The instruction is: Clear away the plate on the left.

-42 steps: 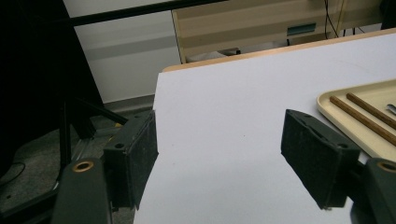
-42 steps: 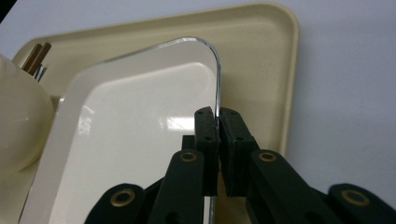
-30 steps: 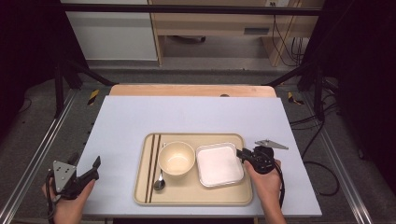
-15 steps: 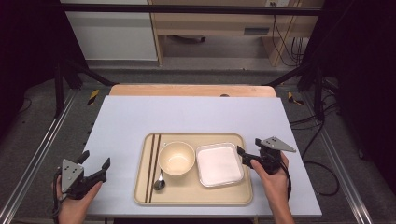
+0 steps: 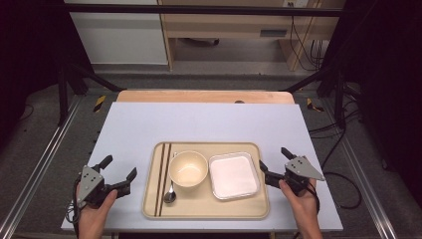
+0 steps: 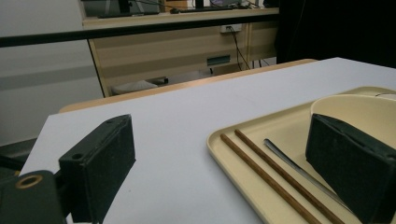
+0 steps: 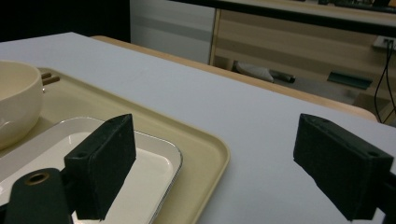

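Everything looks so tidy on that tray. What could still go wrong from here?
The right gripper hangs open right beside the tray edge, so a careless swing might nudge the tray and the white square dish. The chopsticks and spoon lie loose and could roll or slide against the bowl.

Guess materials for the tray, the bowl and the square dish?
Tray: likely moulded plastic, matte beige, with a rounded raised rim. Bowl: cream, smooth with a soft sheen, melamine or glazed ceramic; I can't tell which. Square dish: white, glossy, its thin edge looks metallic in the right gripper view, perhaps enamel or steel-rimmed.
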A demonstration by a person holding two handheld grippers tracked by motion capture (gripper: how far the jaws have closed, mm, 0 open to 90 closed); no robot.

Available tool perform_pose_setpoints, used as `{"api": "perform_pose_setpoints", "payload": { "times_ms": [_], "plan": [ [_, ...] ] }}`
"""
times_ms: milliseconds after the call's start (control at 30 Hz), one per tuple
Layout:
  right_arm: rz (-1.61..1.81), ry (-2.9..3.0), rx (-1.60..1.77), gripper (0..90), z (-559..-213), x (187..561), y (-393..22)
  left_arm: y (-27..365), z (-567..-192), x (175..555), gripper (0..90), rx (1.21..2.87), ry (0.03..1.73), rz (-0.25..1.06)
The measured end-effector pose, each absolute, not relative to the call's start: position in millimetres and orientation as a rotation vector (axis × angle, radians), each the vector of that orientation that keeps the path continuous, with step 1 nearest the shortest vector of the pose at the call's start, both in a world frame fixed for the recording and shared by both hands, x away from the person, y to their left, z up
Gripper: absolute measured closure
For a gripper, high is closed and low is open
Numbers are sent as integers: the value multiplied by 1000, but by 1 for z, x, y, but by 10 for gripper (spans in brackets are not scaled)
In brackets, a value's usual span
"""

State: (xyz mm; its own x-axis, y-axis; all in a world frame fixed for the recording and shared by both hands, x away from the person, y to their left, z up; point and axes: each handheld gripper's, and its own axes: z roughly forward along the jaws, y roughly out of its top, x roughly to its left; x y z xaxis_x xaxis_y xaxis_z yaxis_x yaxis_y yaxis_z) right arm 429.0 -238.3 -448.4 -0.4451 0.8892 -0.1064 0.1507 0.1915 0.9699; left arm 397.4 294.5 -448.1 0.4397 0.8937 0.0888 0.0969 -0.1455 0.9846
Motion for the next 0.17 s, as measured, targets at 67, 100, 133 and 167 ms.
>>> {"api": "perform_pose_setpoints", "payload": {
  "times_ms": [67,100,133,167],
  "plan": [
    [1318,1725,959,126,-451,426,-238,295,-448,395,74,1577,881,902],
    [1321,1715,951,126,-452,426,-238,295,-448,395,70,1577,881,902],
    [1324,1705,941,127,-452,426,-238,296,-448,394,70,1565,878,907],
    [1326,1695,933,126,-452,426,-237,300,-448,394,70,1550,889,912]
  ]
}}
